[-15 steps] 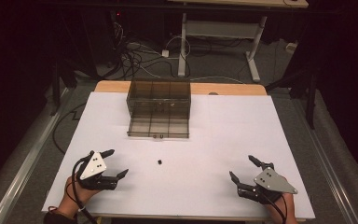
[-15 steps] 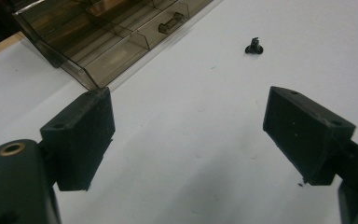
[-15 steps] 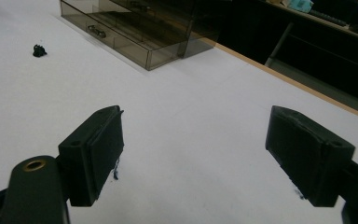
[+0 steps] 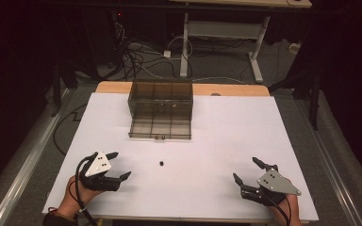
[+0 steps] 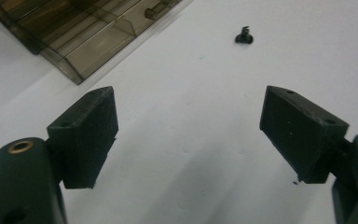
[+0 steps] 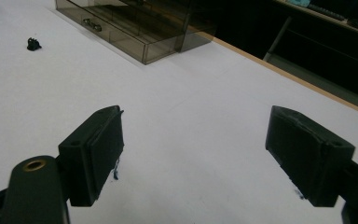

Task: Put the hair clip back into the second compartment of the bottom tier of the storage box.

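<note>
A small black part (image 4: 161,163) lies on the white table top (image 4: 226,136), in front of a smoky clear drawer box (image 4: 160,108) whose bottom drawer is pulled out. My left gripper (image 4: 119,165) rests near the front left, open, nothing between its jaws. My right gripper (image 4: 246,170) rests near the front right, also open and empty. In the left gripper view the black part (image 5: 244,36) lies ahead and to the right, the drawer box (image 5: 81,28) at upper left. In the right gripper view the part (image 6: 33,44) sits far left, the drawer box (image 6: 135,23) beyond it.
A wooden strip (image 4: 226,89) runs along the table's far edge. Cables (image 4: 141,52) and desk legs (image 4: 185,42) stand on the dark floor behind. A metal rail (image 4: 23,160) runs along the table's left side.
</note>
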